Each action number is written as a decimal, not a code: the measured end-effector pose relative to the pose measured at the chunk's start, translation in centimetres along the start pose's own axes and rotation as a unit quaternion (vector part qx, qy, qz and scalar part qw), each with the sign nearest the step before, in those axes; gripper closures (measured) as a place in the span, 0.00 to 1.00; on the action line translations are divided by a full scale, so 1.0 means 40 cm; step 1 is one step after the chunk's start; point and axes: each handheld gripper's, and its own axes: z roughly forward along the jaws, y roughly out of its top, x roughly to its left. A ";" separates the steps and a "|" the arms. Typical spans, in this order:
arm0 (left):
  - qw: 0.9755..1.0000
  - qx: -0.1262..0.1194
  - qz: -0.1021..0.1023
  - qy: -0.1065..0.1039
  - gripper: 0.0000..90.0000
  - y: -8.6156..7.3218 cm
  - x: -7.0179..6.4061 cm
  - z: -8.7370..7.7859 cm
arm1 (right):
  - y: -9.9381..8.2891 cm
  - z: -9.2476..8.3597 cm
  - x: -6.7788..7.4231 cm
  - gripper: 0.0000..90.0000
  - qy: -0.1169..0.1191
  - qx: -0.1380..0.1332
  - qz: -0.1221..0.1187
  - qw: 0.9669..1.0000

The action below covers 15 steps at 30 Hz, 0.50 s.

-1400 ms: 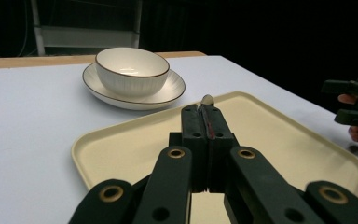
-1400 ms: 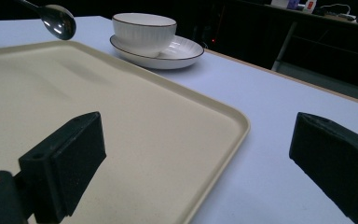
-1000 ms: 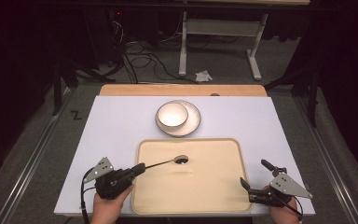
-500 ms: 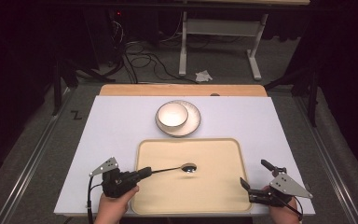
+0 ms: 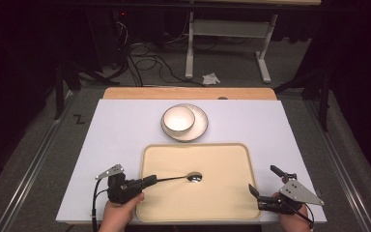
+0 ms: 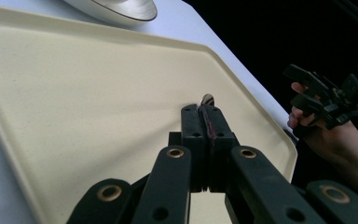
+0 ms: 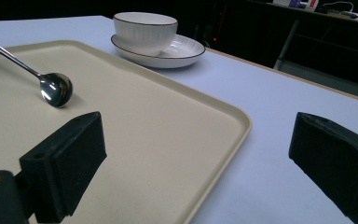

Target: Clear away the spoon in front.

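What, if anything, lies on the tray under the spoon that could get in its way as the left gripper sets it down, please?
Nothing visible does. The left gripper is shut on the spoon by its handle, with the spoon's head low over the bare tray. The bowl and plate stand apart, beyond the tray's far rim.

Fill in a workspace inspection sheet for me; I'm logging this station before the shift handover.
Surface: white table, wooden strip at its far edge.
Job's things: spoon over the beige tray; bowl on plate beyond the tray.
Clutter: nothing seen on the table.
Grippers: left gripper shut on the spoon's handle; right gripper open beside the tray.
Cables: loose cables on the floor.
Surroundings: dark room, table frame, crumpled paper on the floor.
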 end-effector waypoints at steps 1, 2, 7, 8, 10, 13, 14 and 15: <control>1.000 0.000 -0.002 0.001 0.99 -0.001 0.003 0.000 | 0.000 0.000 0.000 0.05 0.000 0.000 0.000 1.000; 1.000 0.003 -0.003 0.009 0.97 -0.002 0.009 -0.001 | 0.000 0.000 0.000 0.05 0.000 0.000 0.000 1.000; 1.000 0.006 -0.011 0.017 0.95 -0.005 0.016 0.000 | 0.000 0.000 0.001 0.05 0.001 0.001 0.001 1.000; 1.000 0.007 -0.011 0.018 0.95 -0.005 0.017 0.000 | 0.000 0.000 0.001 0.05 0.001 0.001 0.000 1.000; 1.000 0.009 -0.010 0.021 0.95 -0.005 0.018 0.001 | 0.000 0.000 0.001 0.05 0.001 0.001 0.000 1.000; 1.000 0.011 -0.009 0.022 0.94 -0.005 0.018 0.001 | 0.000 0.000 0.001 0.05 0.001 0.001 0.000 1.000; 1.000 0.011 -0.009 0.023 0.92 -0.005 0.018 0.001 | 0.000 0.000 0.001 0.05 0.002 0.000 0.000 1.000; 1.000 0.010 -0.008 0.024 0.91 -0.005 0.017 0.001 | 0.000 0.000 0.001 0.05 0.002 0.000 0.001 1.000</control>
